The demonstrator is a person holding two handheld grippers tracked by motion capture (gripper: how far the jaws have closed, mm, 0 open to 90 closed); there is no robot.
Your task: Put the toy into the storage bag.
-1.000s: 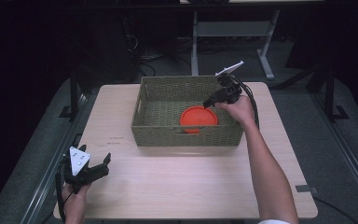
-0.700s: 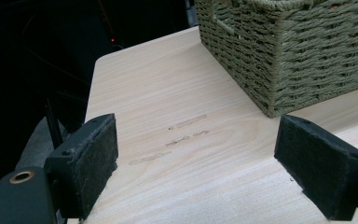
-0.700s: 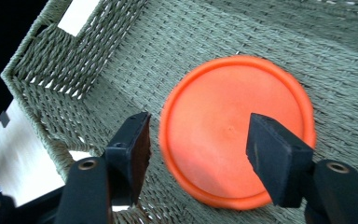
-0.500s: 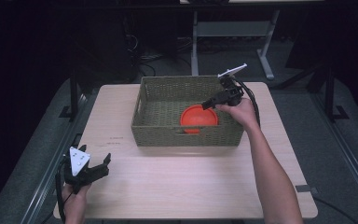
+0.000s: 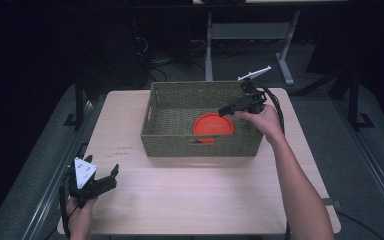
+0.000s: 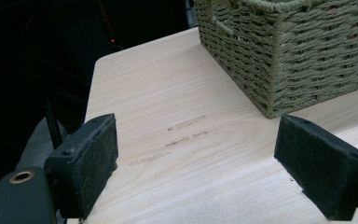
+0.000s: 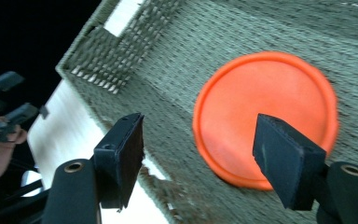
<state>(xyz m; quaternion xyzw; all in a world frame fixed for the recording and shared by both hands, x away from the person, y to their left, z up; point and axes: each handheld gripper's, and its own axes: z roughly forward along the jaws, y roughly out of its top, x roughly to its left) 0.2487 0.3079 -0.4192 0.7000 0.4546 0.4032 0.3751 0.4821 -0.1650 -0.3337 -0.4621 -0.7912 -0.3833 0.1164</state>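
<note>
I held my right tool (image 5: 226, 108) open above the round orange plastic lid (image 5: 213, 126), which lay flat inside the woven olive rectangular basket (image 5: 171, 136) toward the pale wooden worktop's (image 5: 190, 195) far edge. My left tool (image 5: 111, 176) sat open at the near left corner.

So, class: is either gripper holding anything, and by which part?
Nothing is held. The right gripper is open above the orange lid in the basket; the left gripper is open.

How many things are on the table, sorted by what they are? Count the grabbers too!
Woven basket: 1
Orange disc lying in the basket: 1
Grippers: 2, the left gripper low at the table's near corner and the right gripper over the basket, both open and empty
Total: 4
</note>
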